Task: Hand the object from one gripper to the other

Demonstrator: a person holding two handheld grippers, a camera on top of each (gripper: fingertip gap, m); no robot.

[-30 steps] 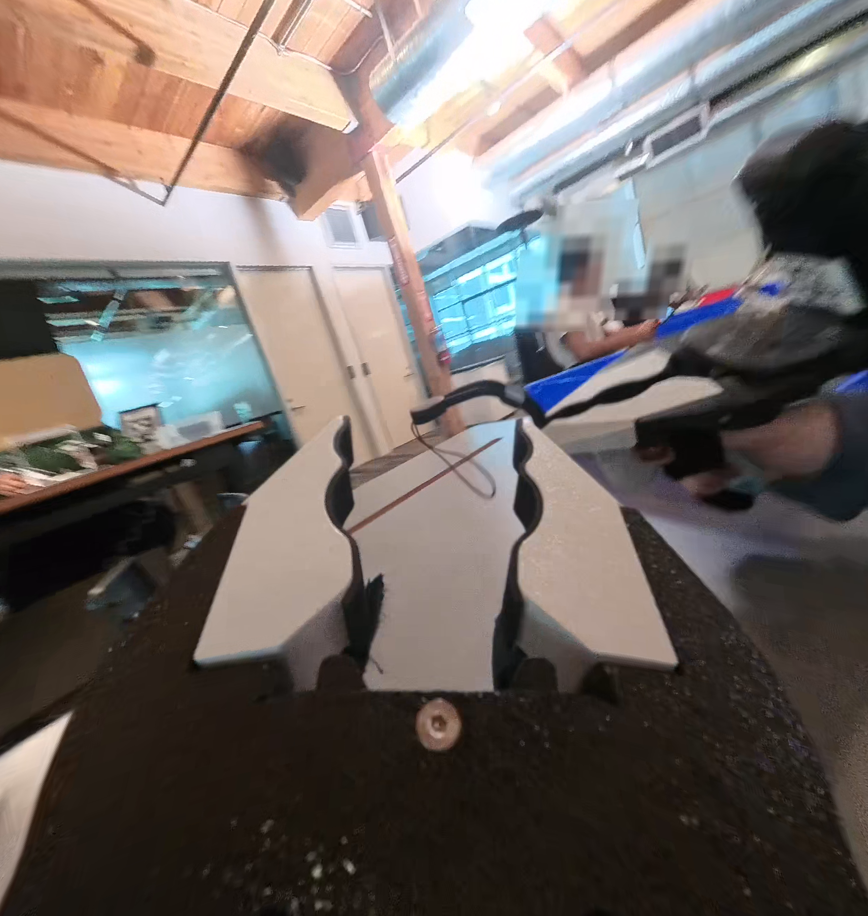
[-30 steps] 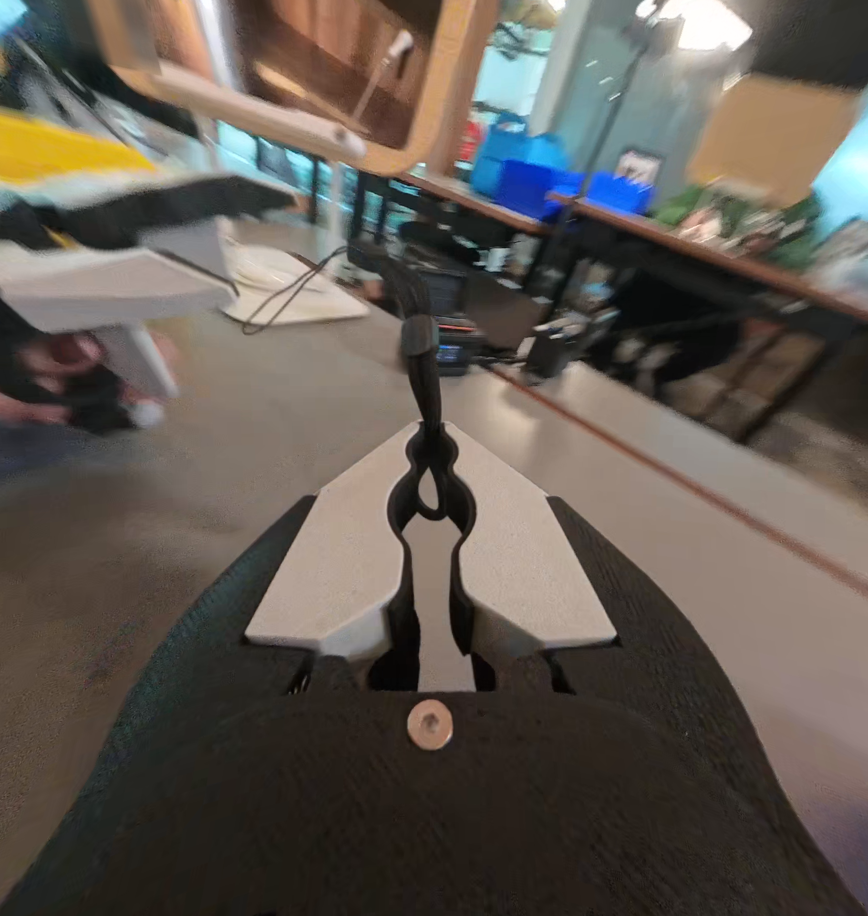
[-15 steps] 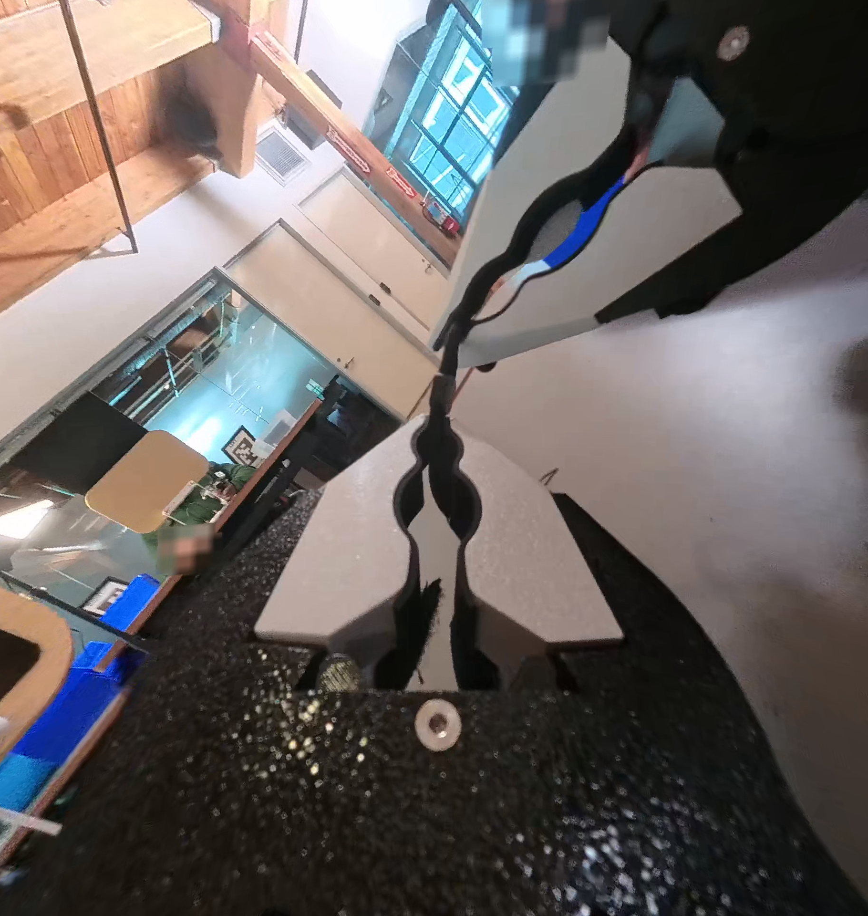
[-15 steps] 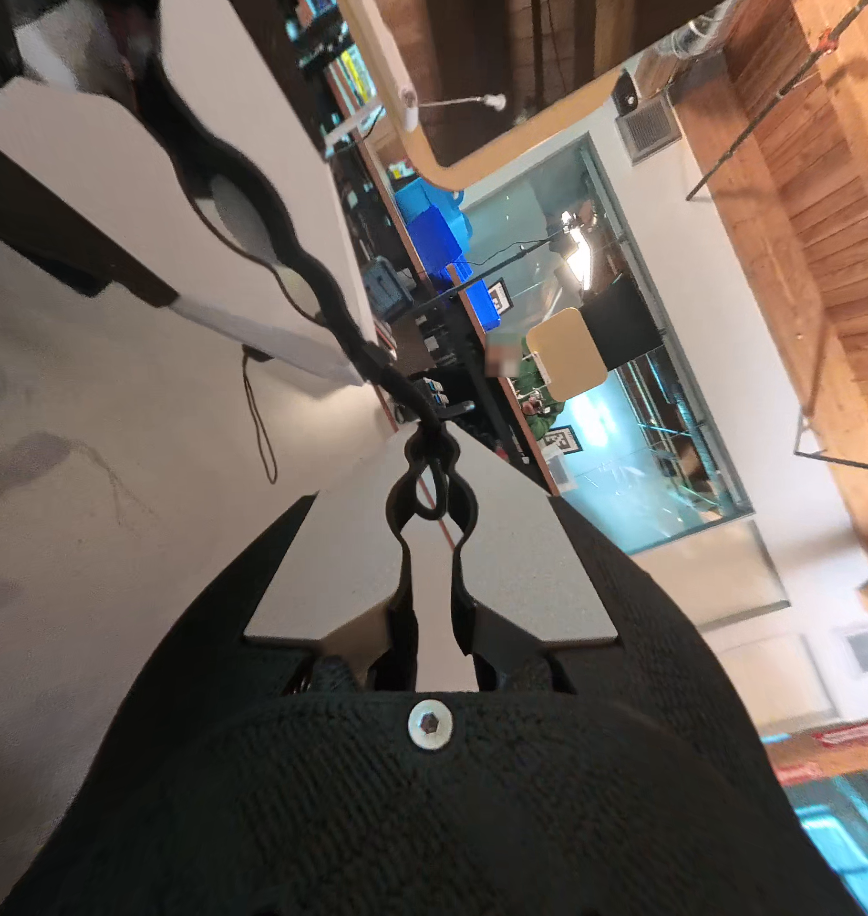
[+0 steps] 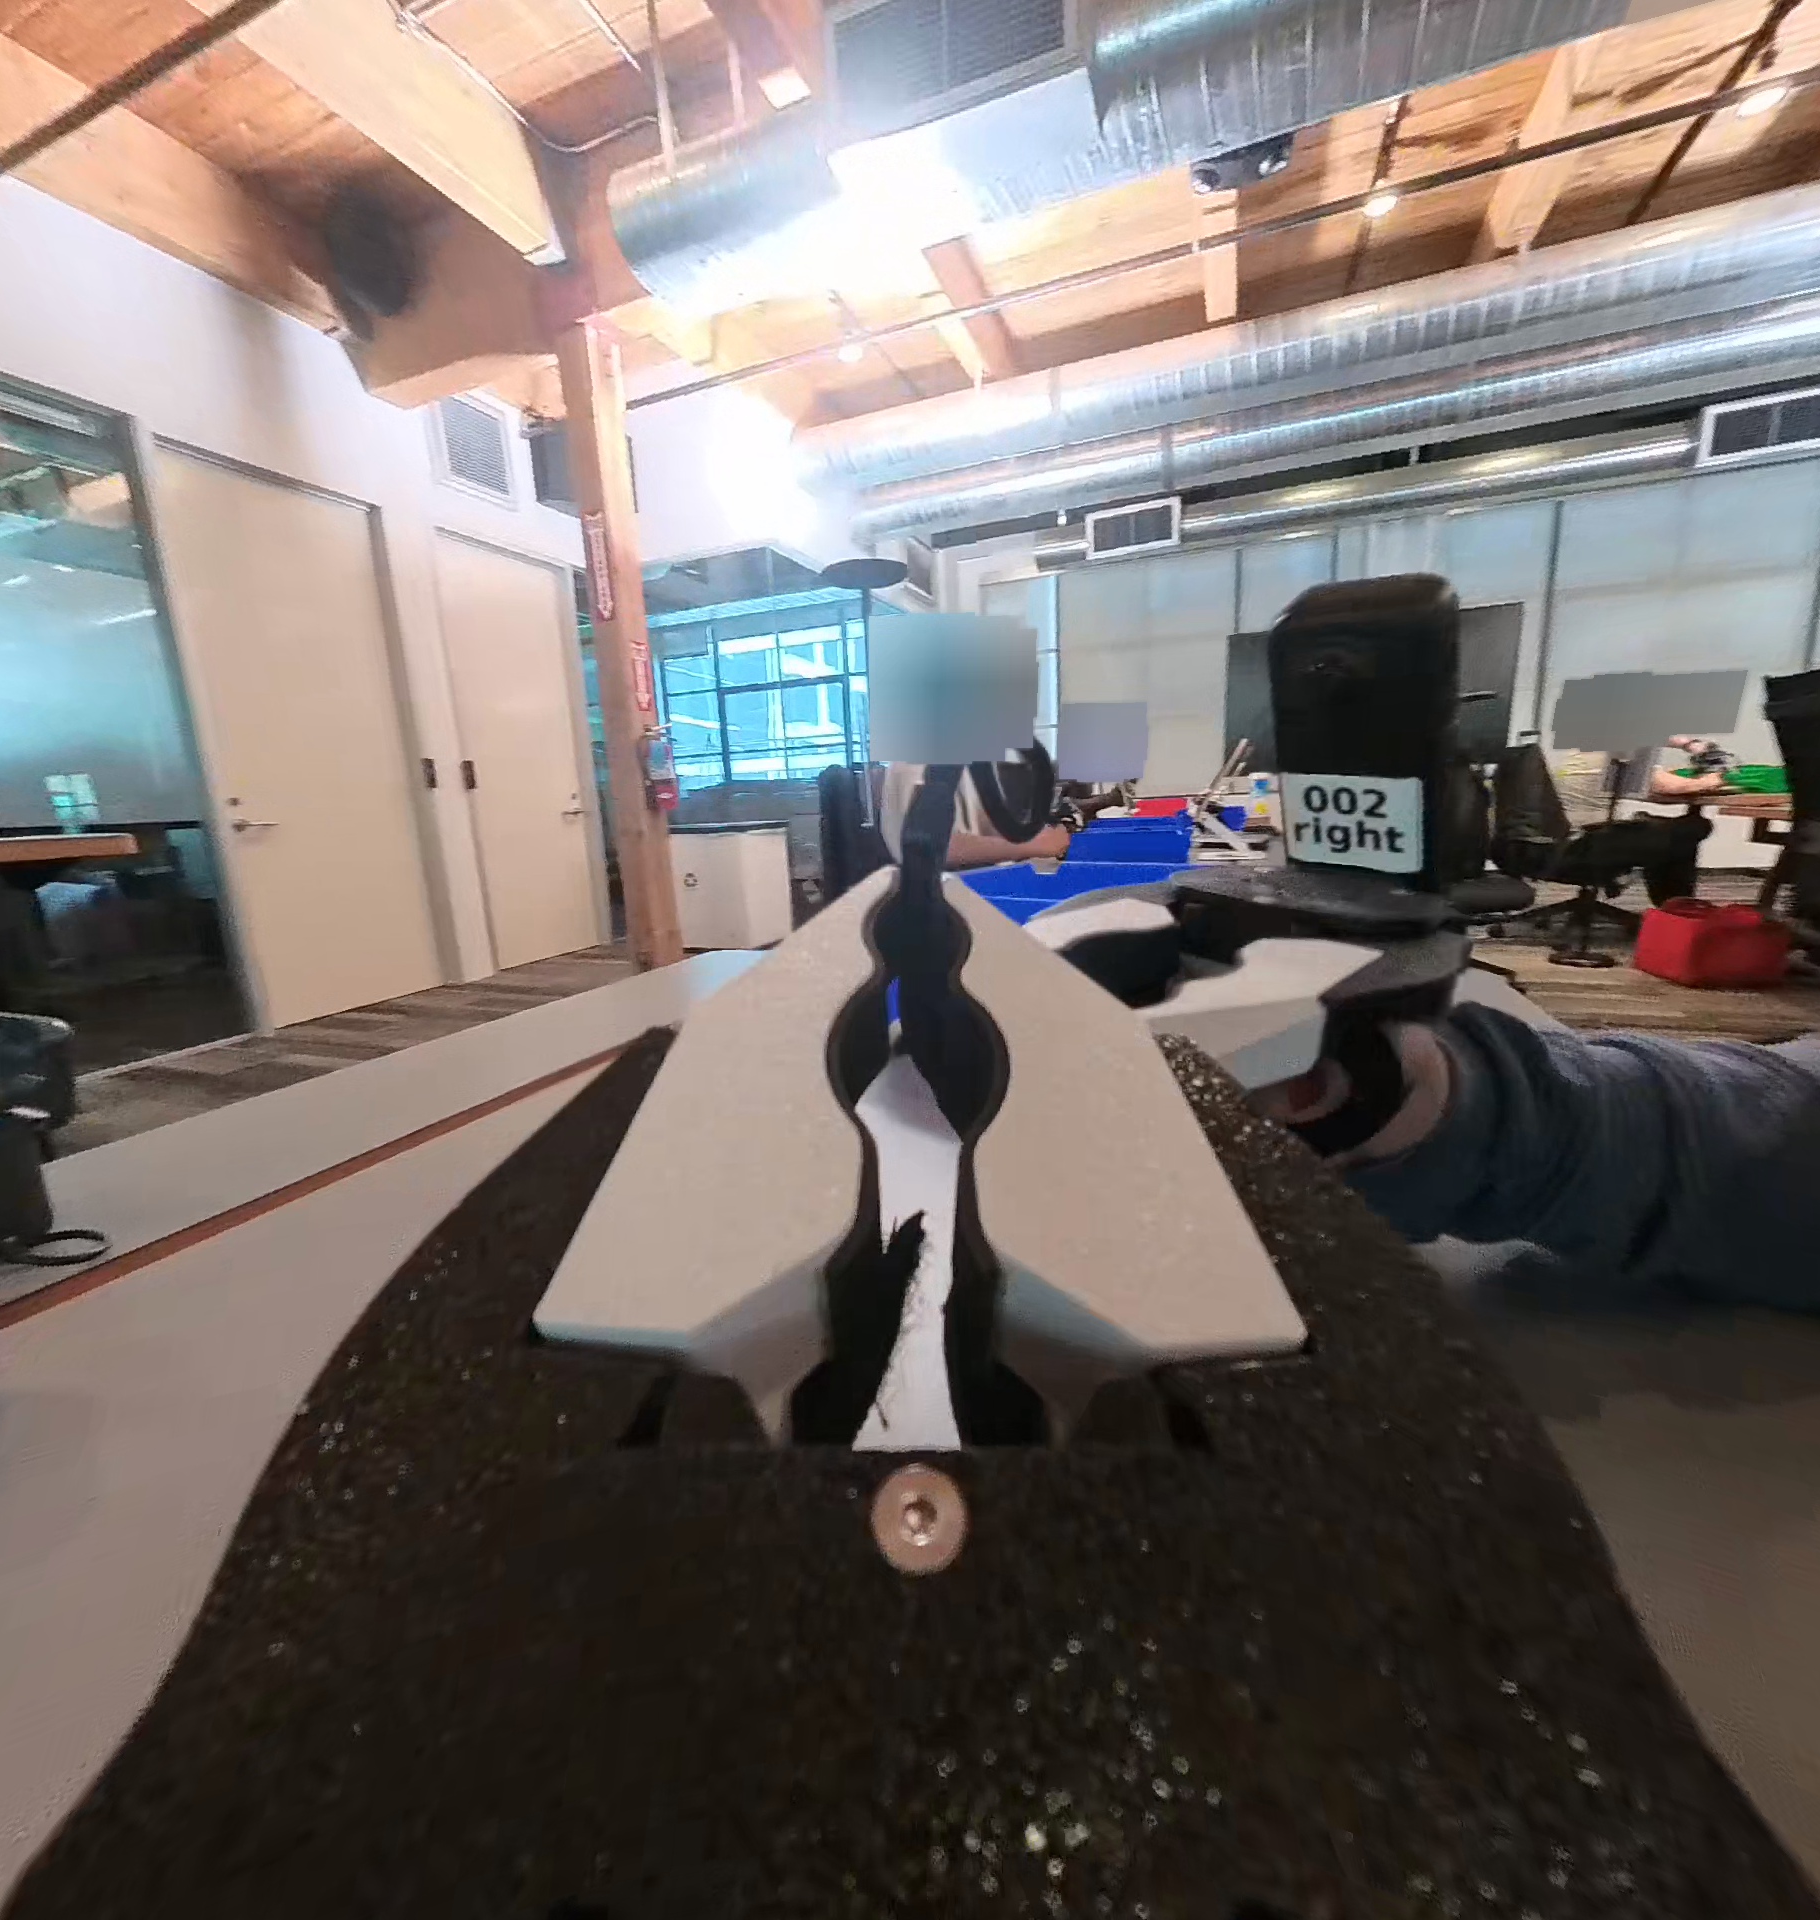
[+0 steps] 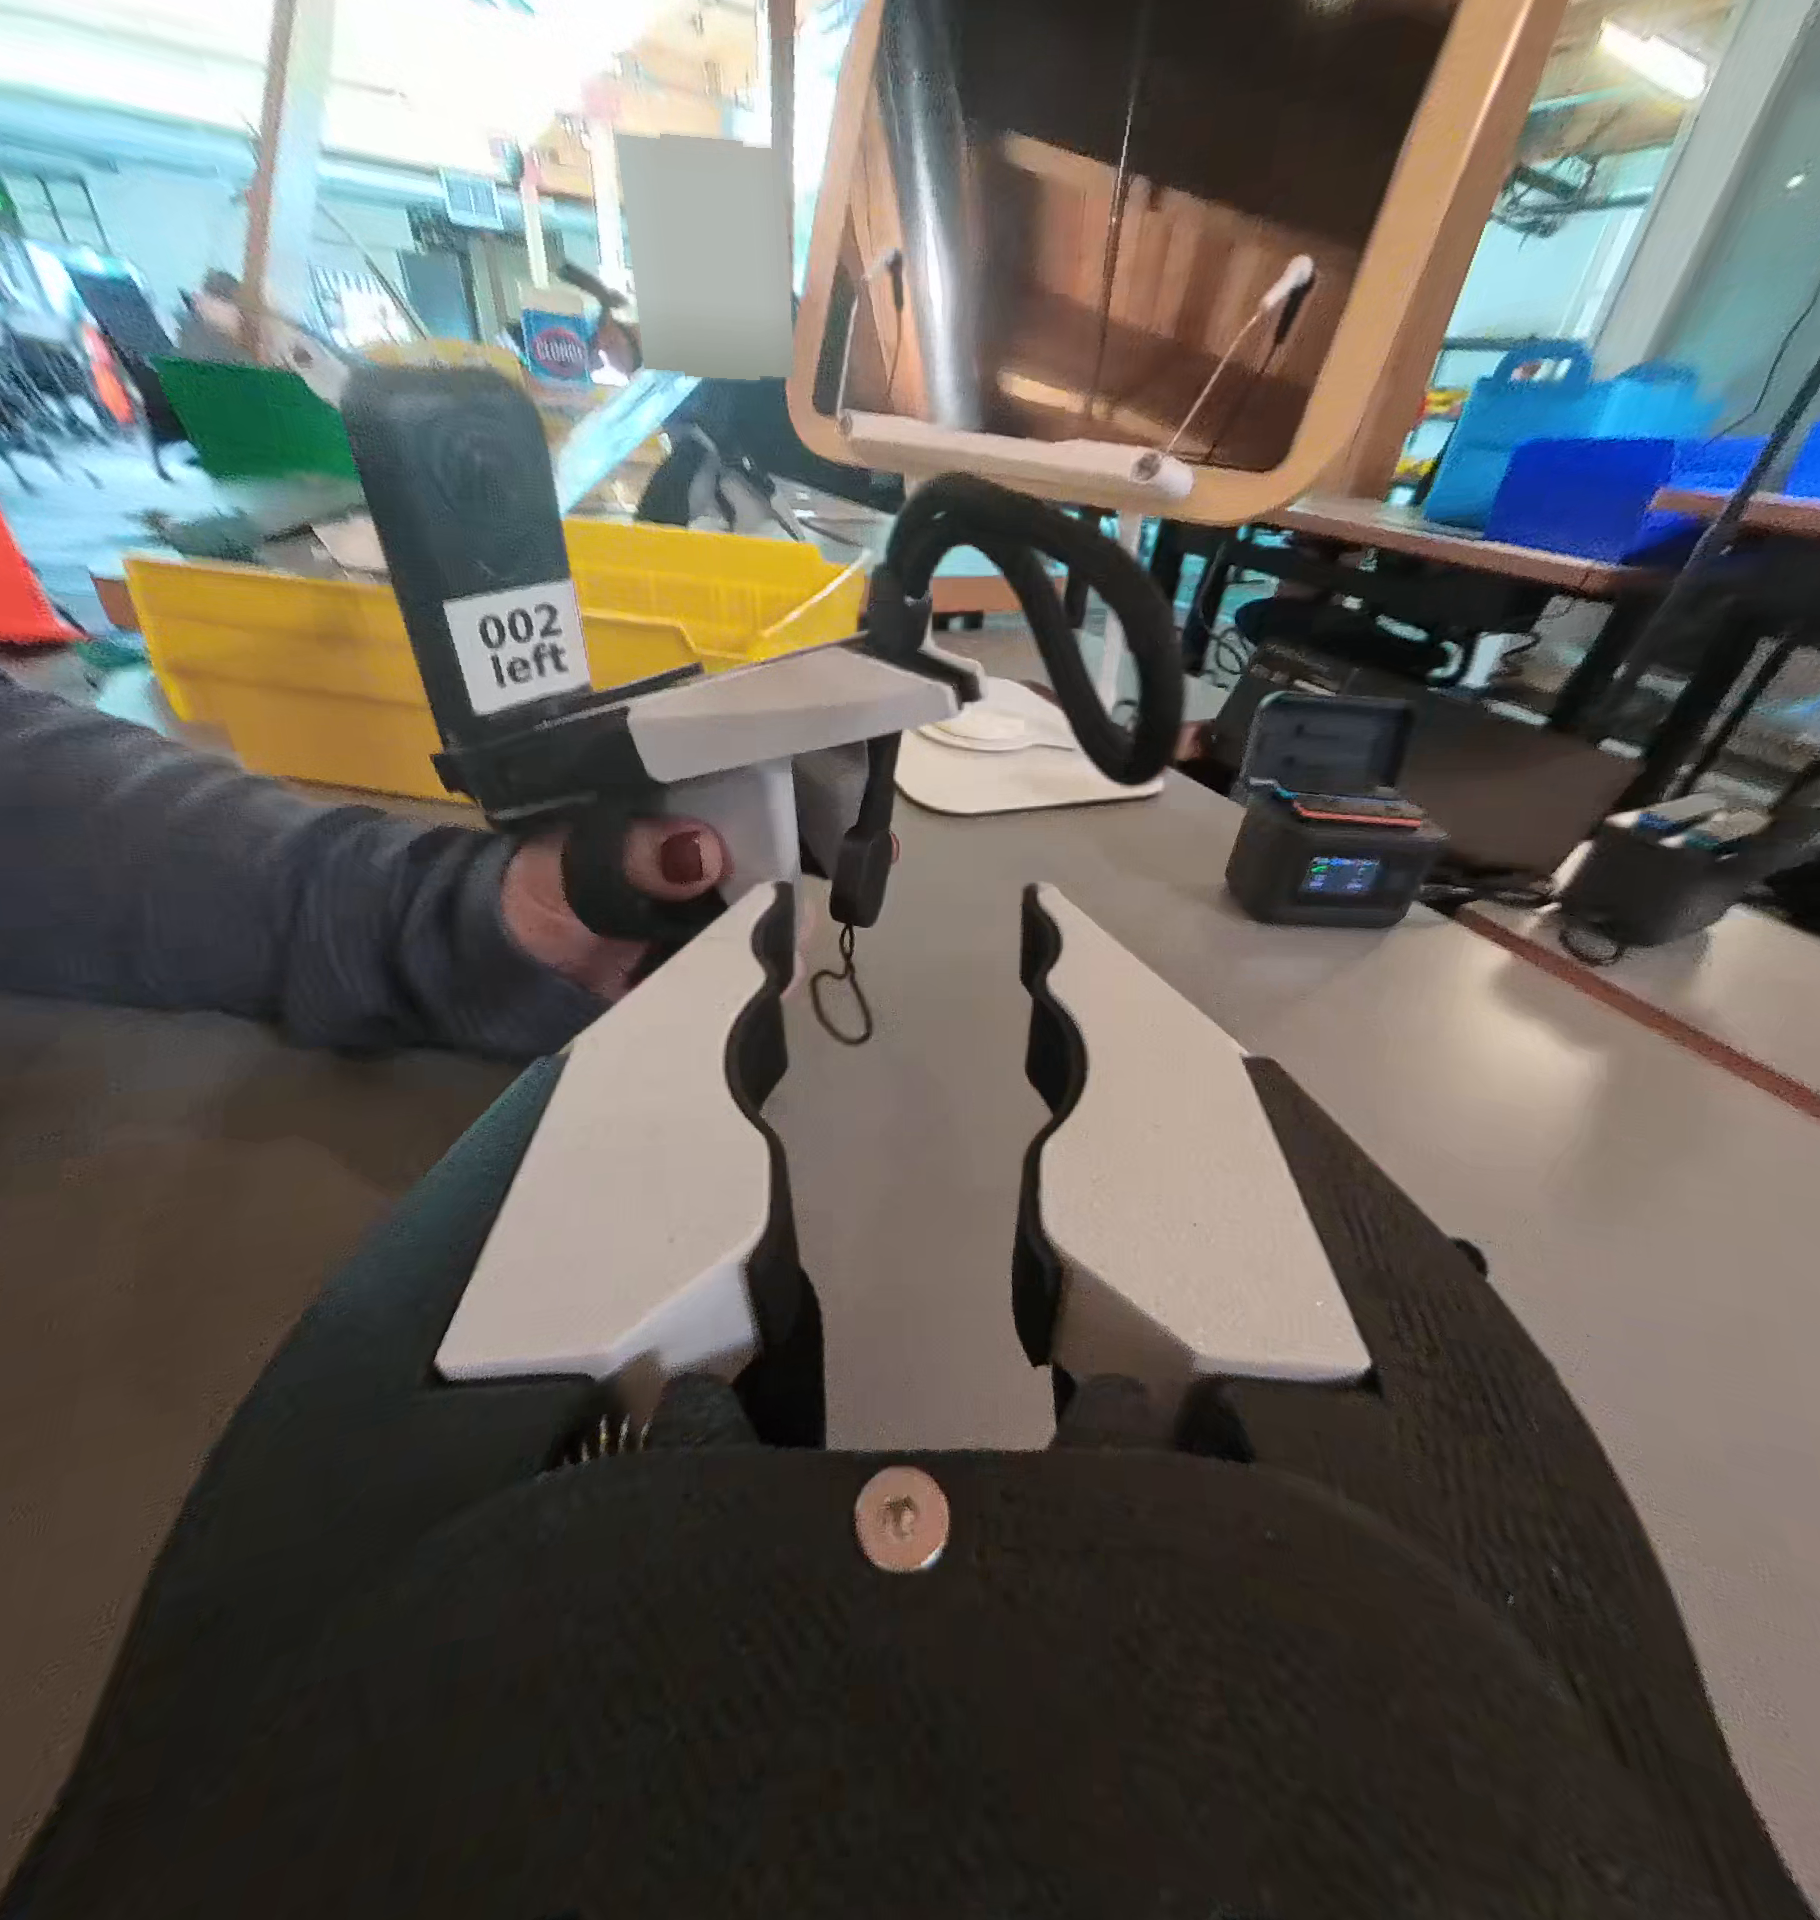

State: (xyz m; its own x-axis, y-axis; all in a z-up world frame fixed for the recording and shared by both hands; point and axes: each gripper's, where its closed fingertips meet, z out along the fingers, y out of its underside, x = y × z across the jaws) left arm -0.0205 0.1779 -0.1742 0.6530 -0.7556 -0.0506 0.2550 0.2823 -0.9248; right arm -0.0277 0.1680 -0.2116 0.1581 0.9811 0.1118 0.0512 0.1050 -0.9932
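The object is a black wrist strap [image 5: 925, 831] with a thick looped cord, a slider and a thin end loop. My left gripper [image 5: 921, 896] is shut on it, and the strap runs between the jaws and sticks up past the tips. In the right wrist view the left gripper [image 6: 942, 686] holds the strap [image 6: 1129, 644] above the table: the loop arches to the right and the slider end hangs down. My right gripper [image 6: 904, 914] is open and empty, just below and in front of the hanging end. It also shows in the left wrist view [image 5: 1134, 951], off to the right.
A grey table [image 6: 1508, 1195] lies under both grippers. On it are a black charging case [image 6: 1321, 842], a white lamp base [image 6: 1010, 758] and a yellow bin [image 6: 677, 592]. A wooden lamp shade [image 6: 1093, 260] hangs above. Blue bins [image 5: 1041, 894] and seated people are farther back. Less than 4 cm separates the two grippers' tips.
One second ago the right gripper held the strap and the left was open. Half a second ago both were shut on it. Now the right has opened and drawn back; the left holds it.
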